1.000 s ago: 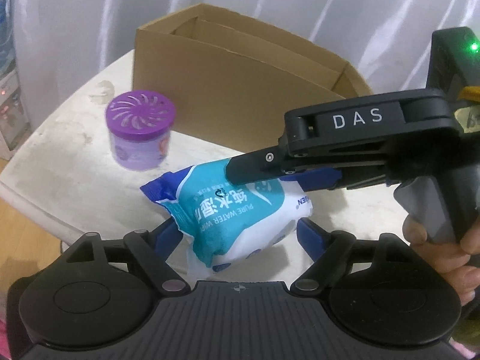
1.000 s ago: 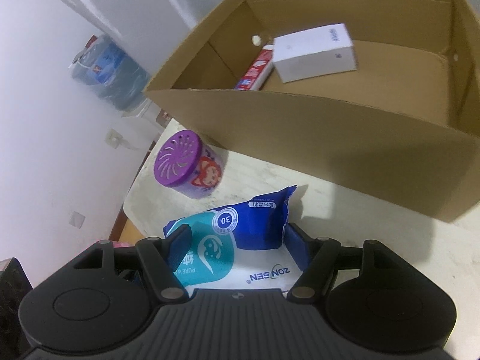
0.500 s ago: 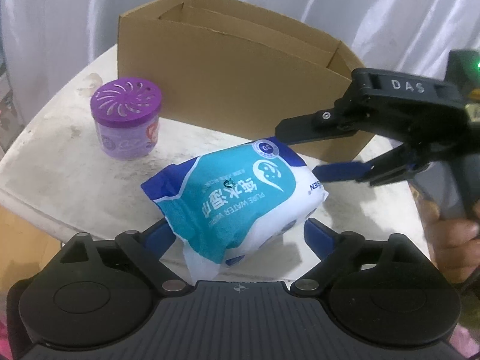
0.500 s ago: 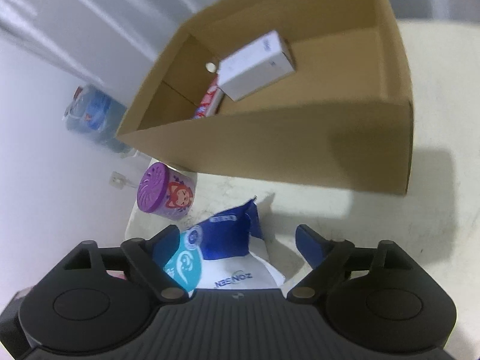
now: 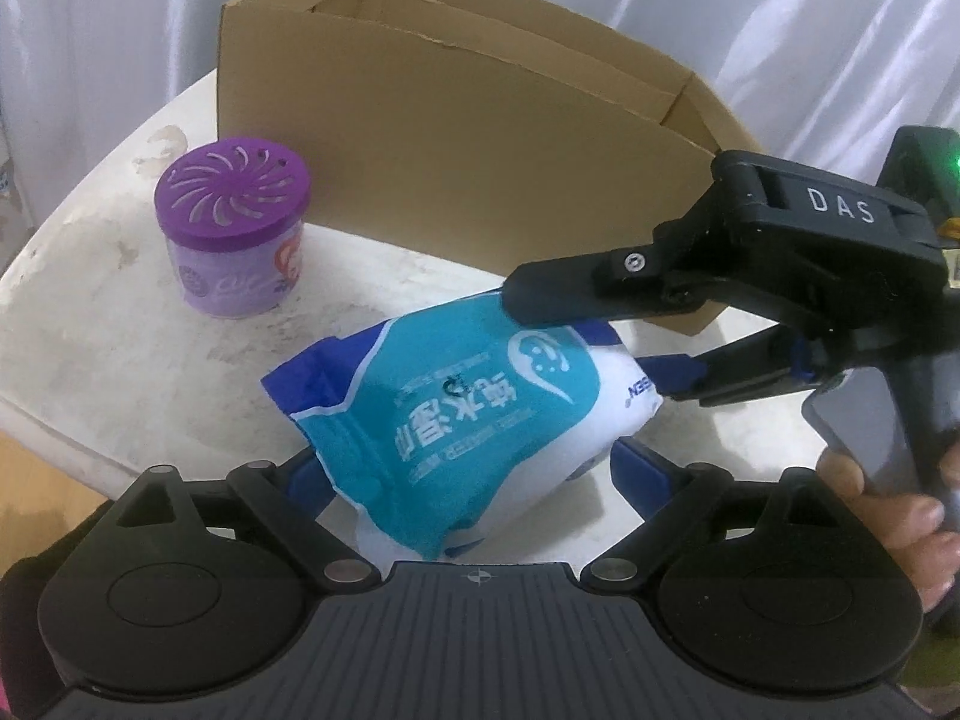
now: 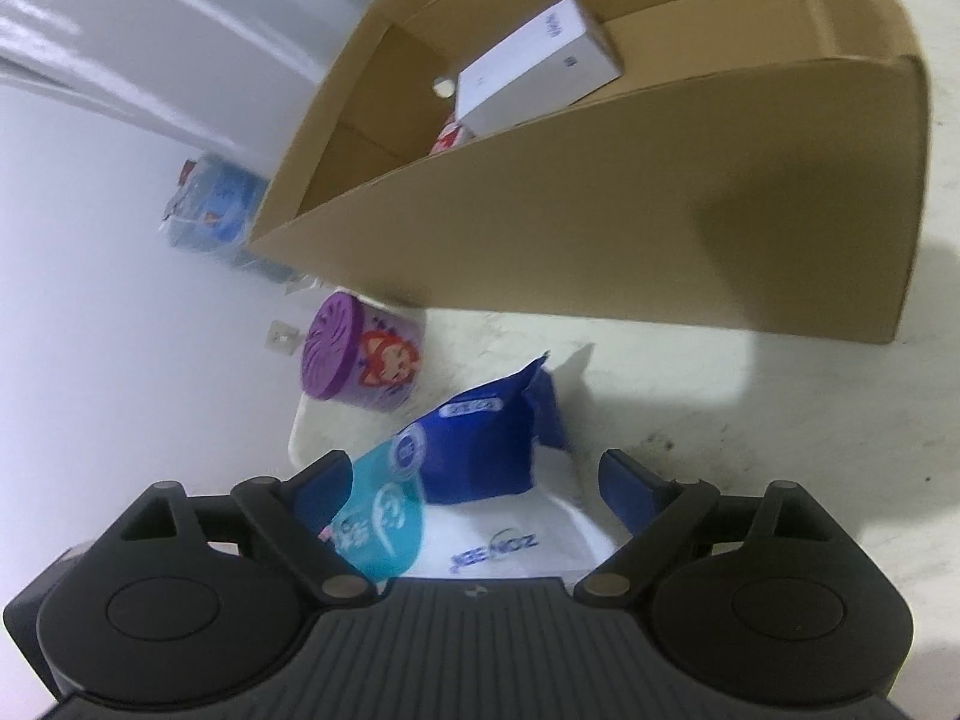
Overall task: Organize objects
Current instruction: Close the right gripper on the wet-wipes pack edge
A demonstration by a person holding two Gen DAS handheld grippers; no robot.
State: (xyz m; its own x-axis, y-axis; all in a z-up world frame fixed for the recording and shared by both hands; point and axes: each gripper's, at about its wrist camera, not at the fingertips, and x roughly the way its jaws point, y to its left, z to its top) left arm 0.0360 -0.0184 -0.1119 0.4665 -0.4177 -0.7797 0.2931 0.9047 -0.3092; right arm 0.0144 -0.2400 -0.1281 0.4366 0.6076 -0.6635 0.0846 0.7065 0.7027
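Left wrist view, from the left: the purple jar (image 5: 231,234) stands on the table (image 5: 90,312) before the box (image 5: 456,168), and the wipes pack (image 5: 462,414) lies in the middle, between my left gripper's (image 5: 474,474) blue pads. Those jaws have just been opening and now stand wide; the left pad (image 5: 303,477) looks close against the pack's crimped end, the right pad (image 5: 639,474) just clear, so I hold nothing. Further right, my right gripper (image 5: 600,336) straddles the pack's far end, one finger above and one below, its jaws also just opened and clear of the film. In the right wrist view the pack (image 6: 456,492) sits loose between those spread pads (image 6: 624,480), with the box (image 6: 600,240) beyond, a white carton (image 6: 534,69) already inside. I judge the pack soft, squashy and fairly light, its film slick, so a pinch on the crimped end would slide or tear. I would take it across the plump middle, squeezing firmly enough to dent it, then lift it over the box wall.
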